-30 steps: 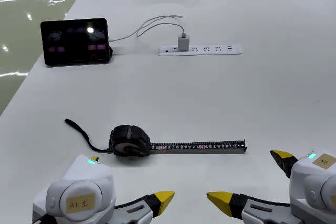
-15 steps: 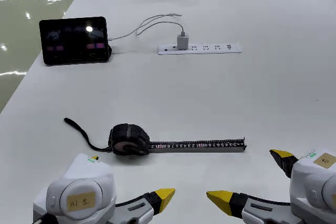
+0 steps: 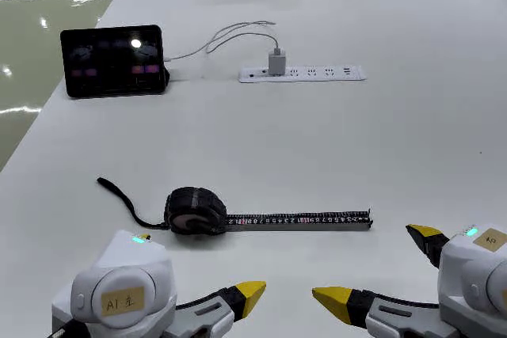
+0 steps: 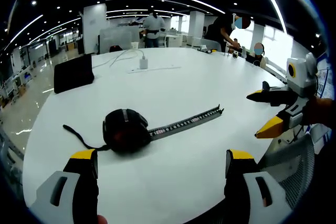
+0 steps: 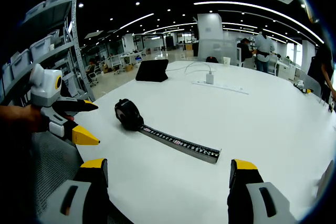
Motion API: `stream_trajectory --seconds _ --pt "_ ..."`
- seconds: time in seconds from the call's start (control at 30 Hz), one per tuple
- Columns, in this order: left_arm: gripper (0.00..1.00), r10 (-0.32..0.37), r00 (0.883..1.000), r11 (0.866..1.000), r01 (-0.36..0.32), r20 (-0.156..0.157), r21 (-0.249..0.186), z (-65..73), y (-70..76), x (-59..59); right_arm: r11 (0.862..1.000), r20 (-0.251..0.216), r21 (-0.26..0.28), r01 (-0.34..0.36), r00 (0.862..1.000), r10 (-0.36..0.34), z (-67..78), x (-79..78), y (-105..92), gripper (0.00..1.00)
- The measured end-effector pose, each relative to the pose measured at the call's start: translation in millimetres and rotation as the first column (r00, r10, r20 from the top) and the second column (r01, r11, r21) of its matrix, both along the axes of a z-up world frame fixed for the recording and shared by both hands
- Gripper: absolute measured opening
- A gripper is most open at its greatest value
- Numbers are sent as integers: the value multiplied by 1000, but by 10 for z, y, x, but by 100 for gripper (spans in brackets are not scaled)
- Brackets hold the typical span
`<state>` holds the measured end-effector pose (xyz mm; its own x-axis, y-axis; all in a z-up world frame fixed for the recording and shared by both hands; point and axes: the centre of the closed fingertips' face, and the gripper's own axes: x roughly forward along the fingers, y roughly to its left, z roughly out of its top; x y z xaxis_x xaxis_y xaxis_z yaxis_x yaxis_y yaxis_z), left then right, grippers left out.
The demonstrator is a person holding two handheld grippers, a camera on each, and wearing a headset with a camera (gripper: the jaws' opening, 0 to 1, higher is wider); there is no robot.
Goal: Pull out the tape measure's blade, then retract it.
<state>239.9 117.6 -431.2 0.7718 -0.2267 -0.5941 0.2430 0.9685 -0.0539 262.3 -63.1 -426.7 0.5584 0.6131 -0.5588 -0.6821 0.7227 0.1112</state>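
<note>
Black tape measure (image 3: 195, 211) flat on white worktop (image 3: 317, 140), blade (image 3: 301, 220) drawn out to the right. Nearer the front edge, left hand-held gripper (image 4: 161, 156) and right hand-held gripper (image 5: 168, 163) held low and level, jaws spread wide, grasping nothing, both apart from the tape measure.

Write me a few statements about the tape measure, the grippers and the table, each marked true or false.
1. The blade lies pulled out of the case on the table. True.
2. The left gripper is shut on the case. False: the left gripper is open, clear of it.
3. A charger is plugged into the power strip. True.
4. The tablet lies right of the power strip. False: the tablet is left of it in the head view.
</note>
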Motion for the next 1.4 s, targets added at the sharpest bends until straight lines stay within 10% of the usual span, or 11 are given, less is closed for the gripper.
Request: stream_trajectory --seconds 1.4 --pt "99 88 996 995 -88 1 -42 -137 83 433 966 -52 -73 -247 969 243 -264 217 -92 82"
